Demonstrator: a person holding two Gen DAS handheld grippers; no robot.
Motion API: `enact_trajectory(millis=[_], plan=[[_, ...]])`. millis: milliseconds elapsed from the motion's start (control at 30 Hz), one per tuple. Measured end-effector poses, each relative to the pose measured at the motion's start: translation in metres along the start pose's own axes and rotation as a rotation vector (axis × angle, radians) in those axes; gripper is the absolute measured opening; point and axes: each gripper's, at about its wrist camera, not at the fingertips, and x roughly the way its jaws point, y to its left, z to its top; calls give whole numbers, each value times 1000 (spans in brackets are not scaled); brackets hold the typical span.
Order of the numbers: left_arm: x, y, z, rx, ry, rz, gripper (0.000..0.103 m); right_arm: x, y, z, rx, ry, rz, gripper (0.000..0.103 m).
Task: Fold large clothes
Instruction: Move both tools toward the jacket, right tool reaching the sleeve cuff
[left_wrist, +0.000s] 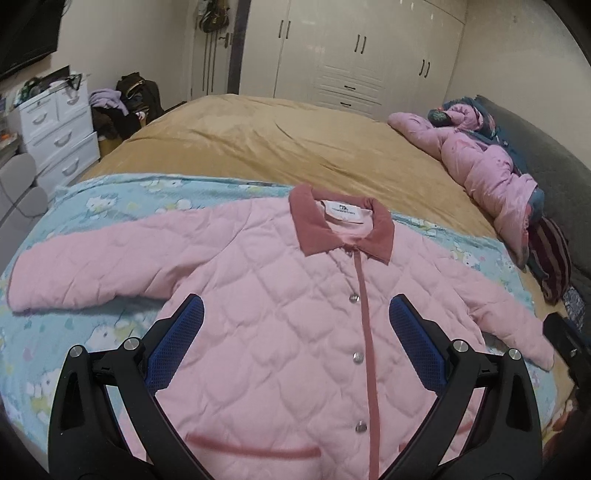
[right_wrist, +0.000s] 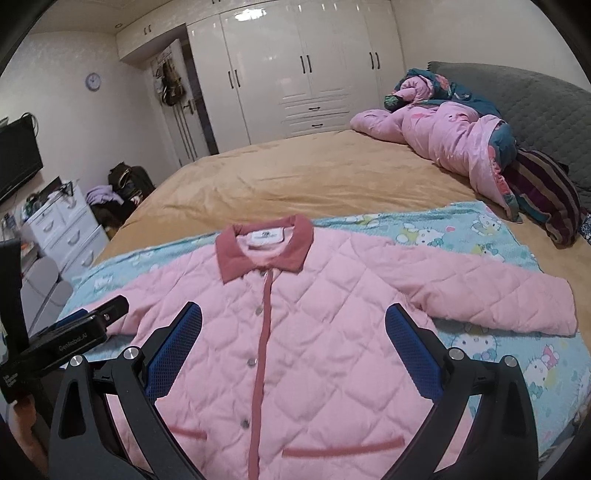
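A pink quilted jacket (left_wrist: 280, 295) (right_wrist: 314, 314) with a dark pink collar lies flat and buttoned, front up, on a light blue cartoon-print sheet (left_wrist: 92, 206) (right_wrist: 480, 232), both sleeves spread out sideways. My left gripper (left_wrist: 295, 314) hovers open over the jacket's chest, its blue pads (left_wrist: 177, 347) wide apart with nothing between them. Over the same chest area my right gripper (right_wrist: 293, 321) is open and empty too. The left gripper's body (right_wrist: 74, 332) shows at the left edge of the right wrist view, beside the jacket's sleeve.
The sheet lies on a tan bedspread (left_wrist: 258, 147). A crumpled pink quilt (right_wrist: 443, 140) and striped cloth (right_wrist: 543, 195) sit near the grey headboard (right_wrist: 535, 107). White drawers (left_wrist: 59, 129), piled clothes (left_wrist: 122, 107) and a white wardrobe (right_wrist: 295, 66) stand beyond the bed.
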Motion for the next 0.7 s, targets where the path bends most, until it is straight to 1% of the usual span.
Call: enact_trajectory(millis=[167, 300, 400, 500, 600, 633, 700], plan=[[30, -17, 14, 26, 42, -32, 94, 24, -14, 19, 64, -7, -6, 99], [54, -28, 17, 36, 70, -34, 94, 45, -37, 28, 128, -12, -54, 99], [73, -36, 17, 50, 88, -53, 94, 60, -62, 31, 184, -15, -105, 99], [89, -40, 16, 61, 103, -46, 94, 75, -89, 31, 231, -10, -161, 99], [102, -44, 14, 49, 108, -60, 94, 86, -118, 27, 284, -5, -210, 99], [105, -46, 12, 51, 112, -63, 94, 90, -131, 23, 305, 1, -236, 99], [114, -56, 9, 69, 115, -65, 94, 97, -150, 18, 344, 16, -259, 99]])
